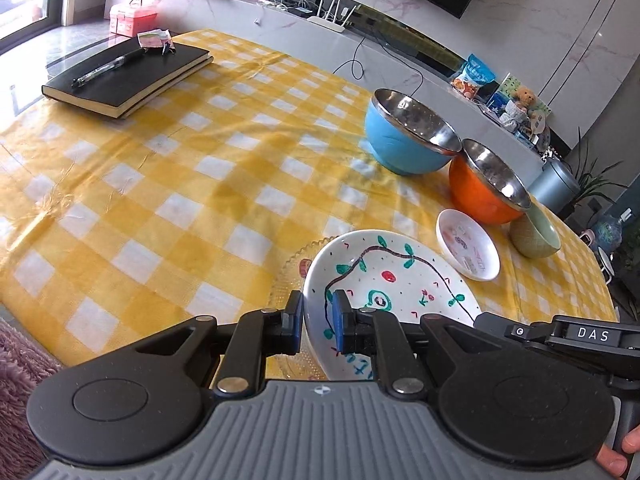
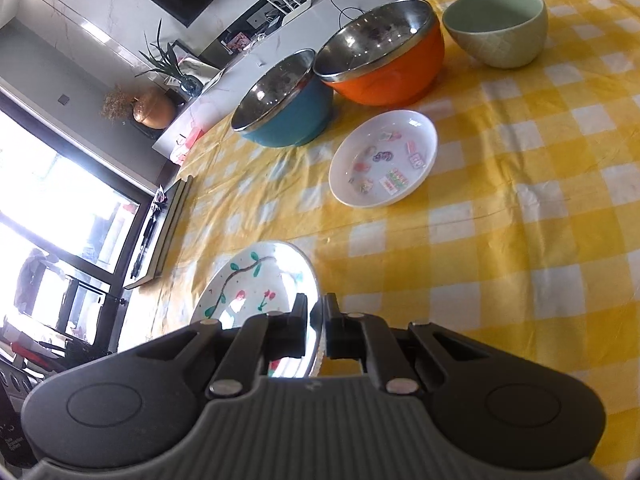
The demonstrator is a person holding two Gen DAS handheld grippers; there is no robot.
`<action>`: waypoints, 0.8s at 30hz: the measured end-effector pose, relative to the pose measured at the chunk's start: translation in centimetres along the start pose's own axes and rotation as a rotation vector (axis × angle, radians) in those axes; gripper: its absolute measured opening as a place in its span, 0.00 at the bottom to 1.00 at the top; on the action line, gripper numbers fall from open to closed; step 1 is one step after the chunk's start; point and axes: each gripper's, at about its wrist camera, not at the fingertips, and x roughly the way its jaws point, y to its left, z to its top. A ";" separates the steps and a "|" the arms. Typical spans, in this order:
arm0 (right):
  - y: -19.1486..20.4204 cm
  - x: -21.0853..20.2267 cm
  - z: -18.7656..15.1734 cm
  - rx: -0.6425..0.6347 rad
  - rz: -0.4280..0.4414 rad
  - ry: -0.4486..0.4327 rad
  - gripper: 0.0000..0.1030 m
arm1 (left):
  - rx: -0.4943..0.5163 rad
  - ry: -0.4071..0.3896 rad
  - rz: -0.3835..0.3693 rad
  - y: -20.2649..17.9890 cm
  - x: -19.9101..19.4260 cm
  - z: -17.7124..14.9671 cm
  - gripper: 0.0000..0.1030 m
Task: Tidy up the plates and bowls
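Observation:
A white plate painted with a vine and flowers (image 1: pixel 396 280) sits on a clear glass plate (image 1: pixel 290 270) near the table's front edge. My left gripper (image 1: pixel 318 314) is shut on the painted plate's left rim. My right gripper (image 2: pixel 316 320) is shut on the same plate's right rim (image 2: pixel 256 284). Beyond lie a small white dish with stickers (image 1: pixel 468 244) (image 2: pixel 384 158), a blue steel-lined bowl (image 1: pixel 408 136) (image 2: pixel 282 104), an orange steel-lined bowl (image 1: pixel 486 188) (image 2: pixel 384 54) and a green ceramic bowl (image 1: pixel 536 234) (image 2: pixel 498 26).
The table has a yellow checked cloth (image 1: pixel 180 184). A black notebook with a pen (image 1: pixel 128 74) lies at the far left. A pink box (image 1: pixel 132 18) and a TV shelf with a router (image 1: pixel 328 12) stand behind the table.

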 end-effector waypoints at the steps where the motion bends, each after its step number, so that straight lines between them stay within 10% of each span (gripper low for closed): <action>1: 0.2 0.1 -0.1 -0.006 -0.001 -0.001 0.06 | 0.005 -0.005 0.002 0.2 -0.1 -0.1 0.16; 24: 3.3 1.9 -1.2 -0.222 -0.110 -0.029 0.06 | 0.057 -0.017 0.052 0.8 0.3 -0.7 0.17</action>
